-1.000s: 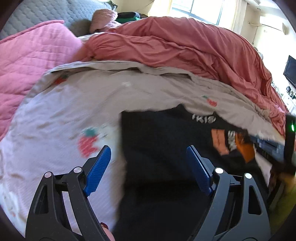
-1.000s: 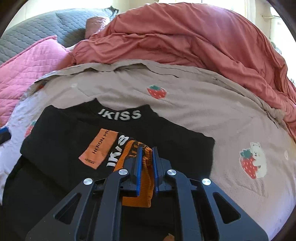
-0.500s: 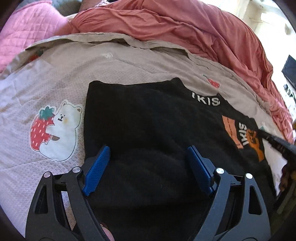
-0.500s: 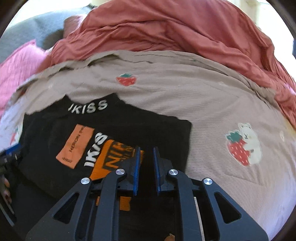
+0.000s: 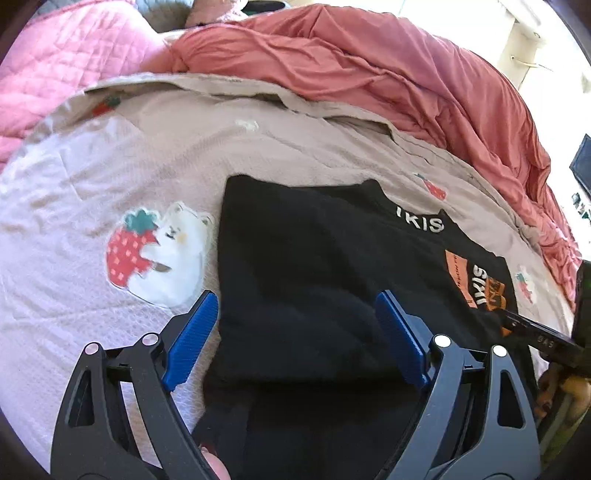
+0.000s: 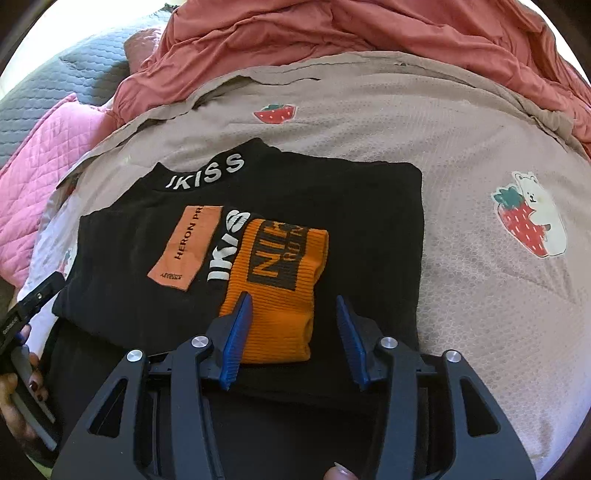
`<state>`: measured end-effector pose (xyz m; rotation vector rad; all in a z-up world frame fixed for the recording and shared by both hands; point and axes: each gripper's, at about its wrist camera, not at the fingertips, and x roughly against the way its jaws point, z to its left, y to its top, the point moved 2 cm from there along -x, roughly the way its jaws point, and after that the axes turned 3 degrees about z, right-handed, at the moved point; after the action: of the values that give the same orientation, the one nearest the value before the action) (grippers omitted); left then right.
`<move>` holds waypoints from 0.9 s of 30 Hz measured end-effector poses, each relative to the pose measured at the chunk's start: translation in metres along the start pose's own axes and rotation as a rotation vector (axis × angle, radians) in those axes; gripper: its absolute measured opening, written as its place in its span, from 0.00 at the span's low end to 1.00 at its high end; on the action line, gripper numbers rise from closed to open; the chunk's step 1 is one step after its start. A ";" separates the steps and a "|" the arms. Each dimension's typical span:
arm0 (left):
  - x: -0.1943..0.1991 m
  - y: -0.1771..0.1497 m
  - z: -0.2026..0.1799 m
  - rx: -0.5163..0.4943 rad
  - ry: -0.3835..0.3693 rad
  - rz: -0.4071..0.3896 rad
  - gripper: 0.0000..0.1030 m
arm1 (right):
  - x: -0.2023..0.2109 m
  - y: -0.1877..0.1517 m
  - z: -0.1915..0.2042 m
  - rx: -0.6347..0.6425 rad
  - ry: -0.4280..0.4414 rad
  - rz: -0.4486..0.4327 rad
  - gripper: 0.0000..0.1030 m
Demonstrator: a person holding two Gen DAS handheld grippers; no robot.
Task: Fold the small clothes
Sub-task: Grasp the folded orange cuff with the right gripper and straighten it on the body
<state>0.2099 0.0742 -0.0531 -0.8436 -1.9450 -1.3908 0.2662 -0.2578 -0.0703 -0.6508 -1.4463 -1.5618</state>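
Right now a black garment (image 6: 258, 192) is lying folded on the beige bedspread (image 6: 461, 155), toward its near edge, with the white-lettered collar (image 6: 207, 171) pointing at the far edge where a rust-red duvet (image 6: 332, 33) is heaped. An orange cuff (image 6: 280, 280) is resting on top of the black fabric beside an orange patch (image 6: 186, 249) and some white lettering. The right gripper (image 6: 293, 332) is hovering low over that cuff with its 2 blue pads apart — its jaws are opening, the cuff's near end is sitting between them, and neither pad is pressing on it. The left gripper (image 5: 295, 336) is standing with its jaws spread wide over the garment's opposite end; the right-hand pad is over the black cloth, the left-hand pad is just off the garment's side edge above the bedspread, and nothing is pinched. A strawberry-and-bear print (image 5: 159, 254) on the bedspread is showing just beside that side edge, and another such print (image 6: 528, 218) is lying well apart from the garment on the other side. A pink quilted blanket (image 5: 62, 62) is bunched at the far left corner of the bed — next to the duvet. Fingers (image 6: 22, 373) with dark-painted nails are gripping the left tool's handle.
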 end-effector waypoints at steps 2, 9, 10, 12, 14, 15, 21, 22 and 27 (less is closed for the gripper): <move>-0.007 -0.004 -0.004 -0.022 0.006 0.028 0.77 | 0.007 0.000 0.001 0.017 -0.030 -0.029 0.11; -0.010 -0.006 -0.003 -0.024 0.017 0.053 0.77 | 0.025 0.000 -0.001 0.063 -0.096 -0.098 0.07; -0.011 -0.006 -0.003 -0.026 0.019 0.052 0.77 | 0.021 -0.001 -0.001 0.068 -0.106 -0.085 0.07; -0.010 -0.006 -0.005 -0.033 0.022 0.048 0.77 | 0.006 -0.004 -0.002 0.060 -0.126 -0.042 0.07; -0.009 -0.006 -0.004 -0.028 0.017 0.049 0.77 | 0.000 -0.005 -0.003 0.054 -0.140 -0.028 0.08; -0.008 -0.005 -0.003 -0.022 0.015 0.046 0.77 | 0.000 -0.006 -0.002 0.052 -0.148 -0.031 0.10; 0.019 0.008 -0.004 -0.034 0.021 -0.070 0.77 | 0.023 -0.001 -0.006 0.016 -0.162 -0.115 0.26; 0.023 0.010 -0.004 -0.043 0.028 -0.088 0.77 | 0.026 0.000 -0.004 0.020 -0.158 -0.127 0.26; 0.031 0.018 0.000 -0.043 0.058 -0.137 0.61 | 0.024 0.008 0.019 0.085 -0.114 -0.142 0.26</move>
<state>0.2047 0.0830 -0.0190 -0.6919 -1.9663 -1.5241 0.2578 -0.2448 -0.0425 -0.6066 -1.6661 -1.5826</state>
